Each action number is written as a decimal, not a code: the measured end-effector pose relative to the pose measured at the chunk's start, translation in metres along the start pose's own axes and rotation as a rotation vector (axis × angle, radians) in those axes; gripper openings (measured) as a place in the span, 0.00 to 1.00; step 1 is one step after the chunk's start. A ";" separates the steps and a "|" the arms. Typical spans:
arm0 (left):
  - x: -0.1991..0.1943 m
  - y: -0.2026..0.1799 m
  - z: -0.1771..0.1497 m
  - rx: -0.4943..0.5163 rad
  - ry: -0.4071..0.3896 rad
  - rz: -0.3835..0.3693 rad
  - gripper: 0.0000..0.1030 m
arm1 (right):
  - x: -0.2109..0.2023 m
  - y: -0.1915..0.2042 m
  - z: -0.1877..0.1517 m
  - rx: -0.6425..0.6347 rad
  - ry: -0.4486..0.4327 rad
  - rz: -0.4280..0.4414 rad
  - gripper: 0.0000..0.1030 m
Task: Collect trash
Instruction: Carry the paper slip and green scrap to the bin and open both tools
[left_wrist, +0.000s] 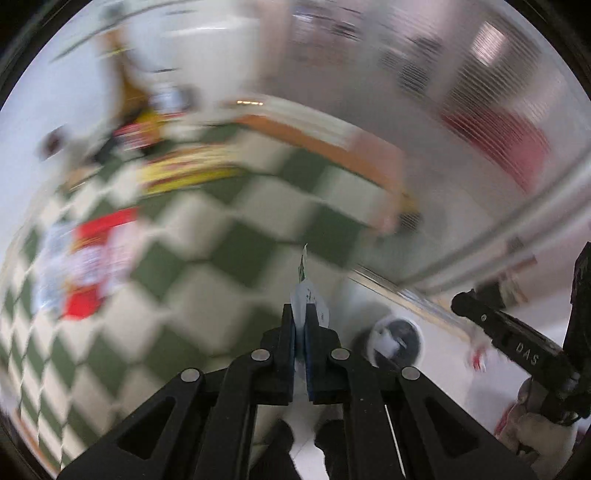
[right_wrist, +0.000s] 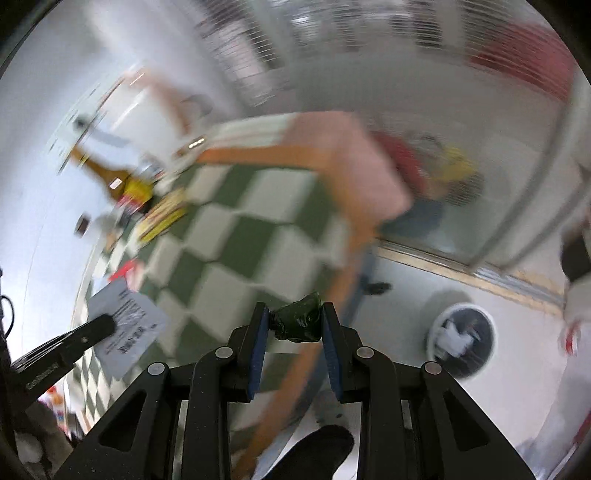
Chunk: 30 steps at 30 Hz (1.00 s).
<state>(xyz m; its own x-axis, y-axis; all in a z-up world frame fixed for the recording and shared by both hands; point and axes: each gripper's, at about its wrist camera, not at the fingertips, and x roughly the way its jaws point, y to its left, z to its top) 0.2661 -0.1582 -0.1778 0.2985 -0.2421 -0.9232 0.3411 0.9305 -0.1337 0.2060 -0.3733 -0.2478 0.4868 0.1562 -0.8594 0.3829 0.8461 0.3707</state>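
The left claw is pressed tight on a thin white paper scrap, and the right claw is partly open, pinching a crumpled dark green wrapper. To do this well, both should hold firm until they hang right over the round bin on the floor, beside the checkered table.

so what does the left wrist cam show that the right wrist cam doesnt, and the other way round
Left wrist only: the left gripper seen from behind, shut on the edge of a paper slip.

Right wrist only: the right gripper shut on a crumpled dark green wrapper, and the paper slip's printed face.

Both: the green and white checkered tablecloth, blurred packets on it, and the round bin on the floor with white trash inside.
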 end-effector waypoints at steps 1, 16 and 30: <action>0.015 -0.032 0.003 0.047 0.020 -0.031 0.02 | -0.004 -0.022 -0.003 0.032 -0.006 -0.016 0.29; 0.304 -0.318 -0.075 0.381 0.364 -0.180 0.02 | 0.097 -0.399 -0.115 0.524 0.105 -0.230 0.29; 0.542 -0.318 -0.159 0.359 0.590 -0.126 0.05 | 0.319 -0.497 -0.172 0.494 0.228 -0.221 0.29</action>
<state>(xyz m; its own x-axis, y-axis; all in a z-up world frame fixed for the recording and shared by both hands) 0.1778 -0.5418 -0.6924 -0.2616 -0.0578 -0.9635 0.6451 0.7320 -0.2190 0.0362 -0.6563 -0.7669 0.1935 0.1555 -0.9687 0.8032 0.5419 0.2474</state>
